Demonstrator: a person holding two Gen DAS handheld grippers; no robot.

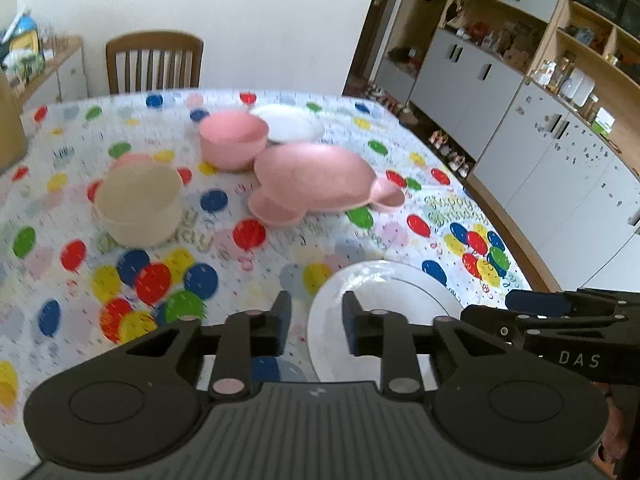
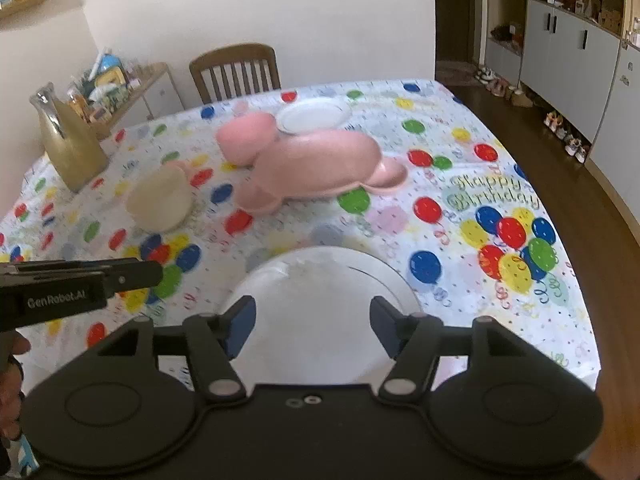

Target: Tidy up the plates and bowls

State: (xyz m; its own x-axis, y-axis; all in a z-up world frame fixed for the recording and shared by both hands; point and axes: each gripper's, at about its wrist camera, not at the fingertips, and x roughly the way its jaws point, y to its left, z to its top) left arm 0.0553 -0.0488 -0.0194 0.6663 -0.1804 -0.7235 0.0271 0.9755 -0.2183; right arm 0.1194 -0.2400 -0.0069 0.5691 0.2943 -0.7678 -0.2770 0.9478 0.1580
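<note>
A large white plate [image 1: 384, 304] [image 2: 324, 312] lies at the table's near edge. My left gripper [image 1: 314, 320] is open and empty, its jaws over the plate's left rim. My right gripper [image 2: 312, 328] is open wide and empty above the same plate. Farther back lie a pink animal-shaped plate [image 1: 316, 178] [image 2: 316, 164], a pink bowl [image 1: 234, 140] [image 2: 246, 140], a cream bowl [image 1: 138, 202] [image 2: 160, 200] with a pink dish behind it, and a small white plate [image 1: 290, 124] [image 2: 314, 116].
The table has a balloon-print cloth [image 1: 224, 240] [image 2: 460, 208]. A glass carafe [image 2: 68, 140] stands at the left back. A wooden chair [image 1: 154, 62] [image 2: 236, 70] is behind the table. Cabinets [image 1: 520, 120] line the right wall.
</note>
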